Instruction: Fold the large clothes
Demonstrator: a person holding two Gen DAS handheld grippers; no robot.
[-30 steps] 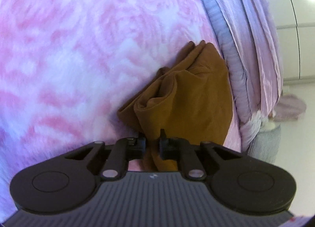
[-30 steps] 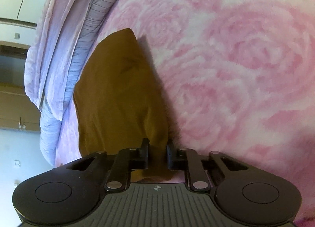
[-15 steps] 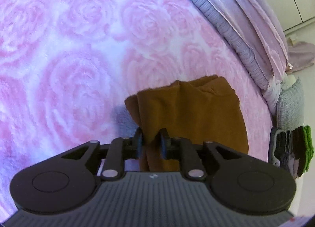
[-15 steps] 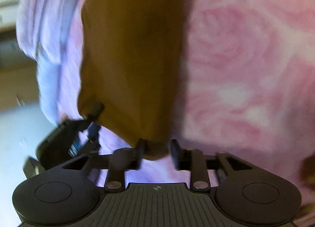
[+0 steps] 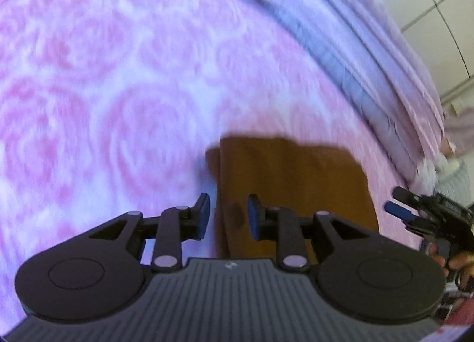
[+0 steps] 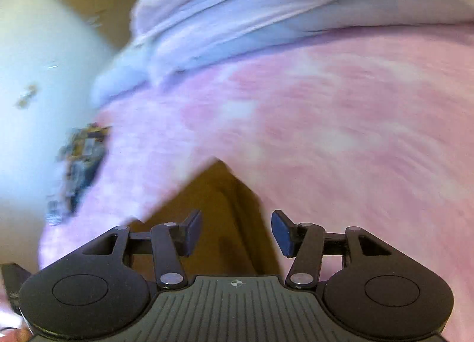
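Nearest the left wrist camera, the left hand-held gripper (image 5: 228, 212) has its jaws parted by a modest gap; they have just been opening. Nothing is clamped: the left edge of the folded brown garment (image 5: 296, 182) appears in the gap between the blue pads (image 5: 204, 211), but neither pad presses on it. The garment lies flat on the pink rose-patterned blanket (image 5: 118, 90) of the bed, as a roughly rectangular fold with a second layer showing along its left side. At the right edge of this view, the right hand-held gripper (image 5: 400, 202) is partly visible, with fingers (image 5: 456, 265) of the person's hand behind it, just beside the garment's right edge.

Nearest the right wrist camera, the right hand-held gripper (image 6: 236, 233) has jaws set wide and has likewise just been opening. It holds nothing; a corner of the brown garment (image 6: 219, 193) lies on the blanket below and ahead of the open pads. This view is heavily motion-blurred.

Beyond the garment, the pink blanket (image 6: 340, 134) extends across the bed. At its far side lies bunched lilac bedding (image 5: 370, 54) with a grey-striped layer beneath. Farthest off, pale wall panels (image 5: 438, 1) are visible.
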